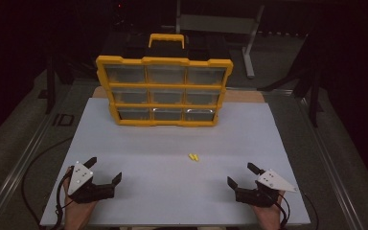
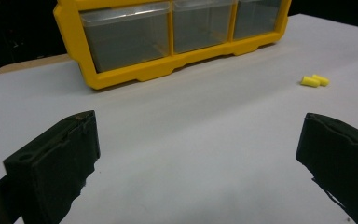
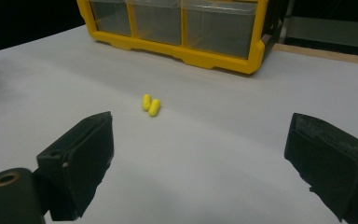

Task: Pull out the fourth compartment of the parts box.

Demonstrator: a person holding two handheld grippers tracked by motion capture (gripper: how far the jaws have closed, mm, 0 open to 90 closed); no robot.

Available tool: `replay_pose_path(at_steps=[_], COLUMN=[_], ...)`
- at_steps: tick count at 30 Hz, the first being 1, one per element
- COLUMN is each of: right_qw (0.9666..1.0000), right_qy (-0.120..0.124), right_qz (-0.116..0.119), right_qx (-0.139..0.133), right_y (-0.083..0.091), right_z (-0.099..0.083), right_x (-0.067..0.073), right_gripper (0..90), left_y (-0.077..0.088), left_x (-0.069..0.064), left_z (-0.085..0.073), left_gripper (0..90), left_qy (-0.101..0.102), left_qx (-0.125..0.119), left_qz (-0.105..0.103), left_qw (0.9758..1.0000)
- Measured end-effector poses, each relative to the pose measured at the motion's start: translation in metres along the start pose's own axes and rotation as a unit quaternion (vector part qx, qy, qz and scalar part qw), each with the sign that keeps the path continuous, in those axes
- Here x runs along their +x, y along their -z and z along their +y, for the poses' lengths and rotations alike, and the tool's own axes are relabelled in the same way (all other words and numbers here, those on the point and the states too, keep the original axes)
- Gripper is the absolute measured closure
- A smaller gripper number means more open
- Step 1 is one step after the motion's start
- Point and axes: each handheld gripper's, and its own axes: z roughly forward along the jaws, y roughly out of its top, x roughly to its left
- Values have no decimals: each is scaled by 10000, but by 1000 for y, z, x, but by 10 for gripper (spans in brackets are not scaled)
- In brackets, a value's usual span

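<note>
Left tongs point(image 1: 107, 170) and right tongs point(image 1: 242, 175) both gape wide, empty, low over near edge of table point(image 1: 139, 143). Two yellow earplugs point(image 1: 192, 156) lie touching at mid-table, between tongs and drawer organizer point(image 1: 164, 91). Likely foam: light, squashy, rolls easily (pinch mid-body, gently).

Two bright yellow earplugs point(image 1: 193, 156) lie in front of my yellow-framed organizer point(image 1: 164, 61) with grey-clear drawers and black handle top. White table sheet point(image 1: 172, 191). My left gripper point(image 1: 106, 172) and right gripper point(image 1: 239, 175) are black, plates grey.
</note>
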Motion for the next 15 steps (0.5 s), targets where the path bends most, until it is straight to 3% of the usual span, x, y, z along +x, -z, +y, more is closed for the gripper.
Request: replay_pose_path(at_steps=[6, 15], right_qw=[10000, 10000], right_qy=[14, -70], right_qz=[7, -3], right_qx=[25, -1], right_y=[-3, -4], right_z=[0, 0], right_x=[0, -3], right_gripper=[79, 79], left_y=[-3, -12], left_x=[6, 6], left_z=[3, 15], left_gripper=[0, 0], left_qy=[249, -50], left_qx=[9, 198], left_qz=[85, 214], left_qw=[9997, 9996])
